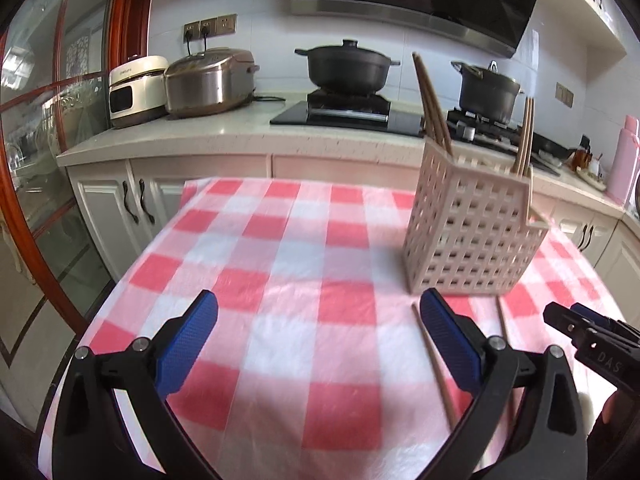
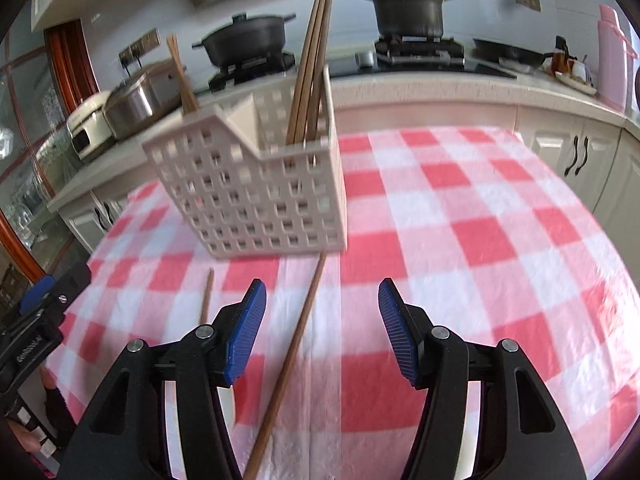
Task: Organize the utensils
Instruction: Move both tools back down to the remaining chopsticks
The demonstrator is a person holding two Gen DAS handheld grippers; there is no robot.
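Note:
A beige perforated utensil holder (image 1: 472,232) (image 2: 252,196) stands on the red-and-white checked tablecloth (image 1: 304,264). Wooden chopsticks lean in its two compartments (image 2: 312,60) (image 2: 182,76). Two loose chopsticks lie on the cloth in front of it: a long one (image 2: 296,344) (image 1: 434,364) and a second one (image 2: 206,296) (image 1: 502,320). My left gripper (image 1: 320,300) is open over bare cloth, left of the holder, with nothing between its fingers. My right gripper (image 2: 322,286) is open just above the cloth; the long chopstick runs between its fingers, nearer the left pad, untouched.
Behind the table runs a counter (image 1: 200,136) with two rice cookers (image 1: 208,80), a stove with two dark pots (image 1: 348,66) (image 2: 408,8), and a pink bottle (image 2: 612,52). White cabinets stand below. A glass door with a wooden frame (image 1: 48,160) is at the left.

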